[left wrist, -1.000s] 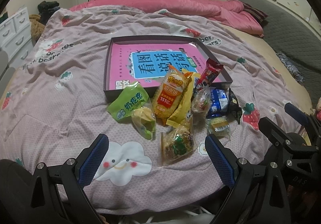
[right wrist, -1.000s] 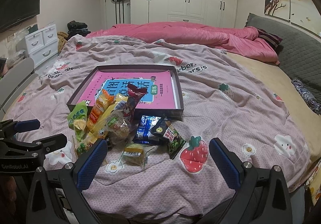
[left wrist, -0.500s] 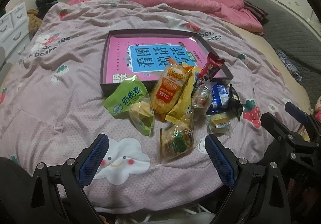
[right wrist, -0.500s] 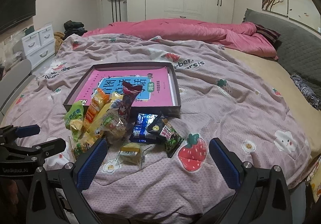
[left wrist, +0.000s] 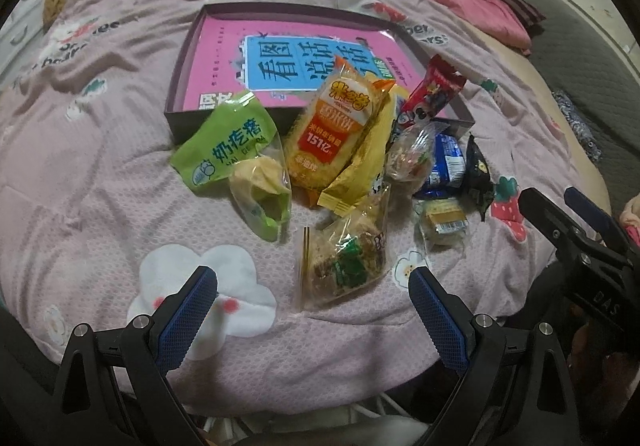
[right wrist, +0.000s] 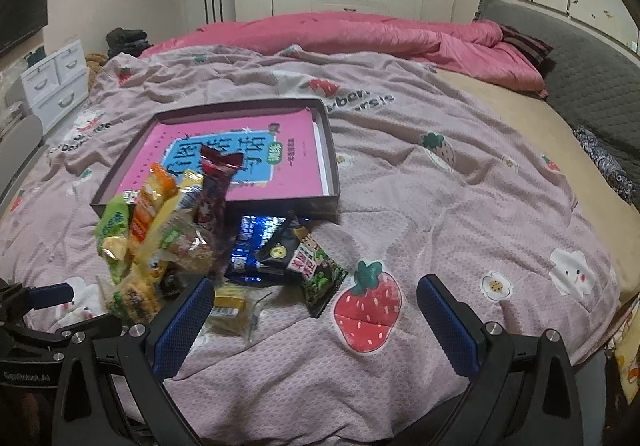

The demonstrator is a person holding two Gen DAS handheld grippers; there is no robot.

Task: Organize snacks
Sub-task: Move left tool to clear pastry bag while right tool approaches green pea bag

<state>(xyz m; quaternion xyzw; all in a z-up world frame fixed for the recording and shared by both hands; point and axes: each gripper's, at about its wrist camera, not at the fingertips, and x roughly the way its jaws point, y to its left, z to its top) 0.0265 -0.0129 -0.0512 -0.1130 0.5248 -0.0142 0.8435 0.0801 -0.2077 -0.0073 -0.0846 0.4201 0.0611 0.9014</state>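
Left claw (left wrist: 312, 310): yours, level, spread wide, empty, just before the clear snack bag (left wrist: 344, 258)
Right claw (right wrist: 316, 310): wide, empty; right of the bag
Snacks (left wrist: 360, 150): heaped beyond bag, against dark box (left wrist: 176, 114)

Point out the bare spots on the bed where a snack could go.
Free: the blanket right of the box, and left of the green packet. Crowded: the snack pile along the box's near edge.
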